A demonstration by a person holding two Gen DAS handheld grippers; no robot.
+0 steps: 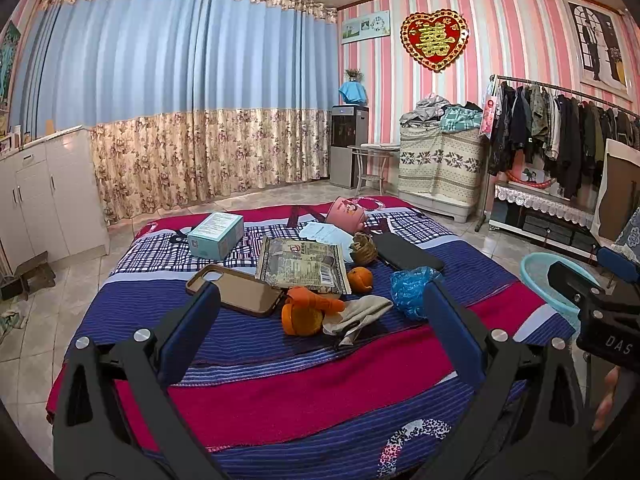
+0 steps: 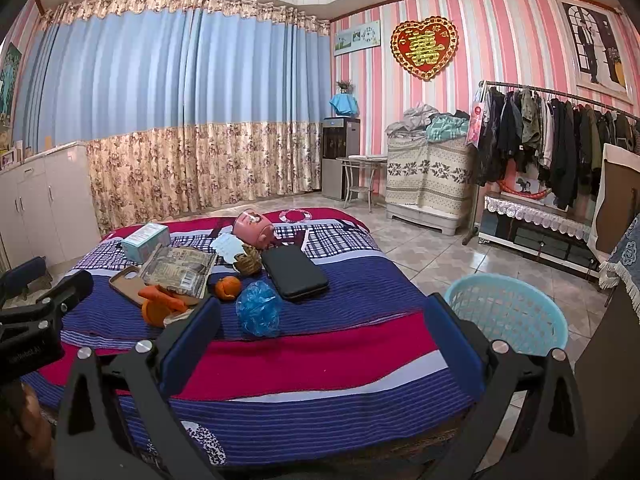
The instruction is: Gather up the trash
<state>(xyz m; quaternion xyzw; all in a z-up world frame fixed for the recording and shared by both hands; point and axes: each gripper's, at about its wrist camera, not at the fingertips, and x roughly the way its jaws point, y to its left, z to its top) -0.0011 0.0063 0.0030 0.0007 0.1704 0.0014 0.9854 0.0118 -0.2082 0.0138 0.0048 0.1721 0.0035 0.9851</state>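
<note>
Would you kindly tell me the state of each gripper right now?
Left gripper: open, holding nothing, above the bed.
Right gripper: open, holding nothing.

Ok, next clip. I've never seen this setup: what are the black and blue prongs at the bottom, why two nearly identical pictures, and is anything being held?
The prongs are hand-held grippers; a person carries one in each hand, and each has its own wide-angle camera looking along its two fingers. One picture comes from the left gripper, the other from the right gripper, which is why they look so alike. Both are open and hold nothing.

Both point at a bed with a striped cover. On it lie a crumpled blue plastic bag, an empty snack wrapper, orange peels, a crumpled cloth or paper, a phone case, a black case, a small box and a tipped pink cup. A light blue basket stands on the floor beside the bed, probably for the trash.
</note>
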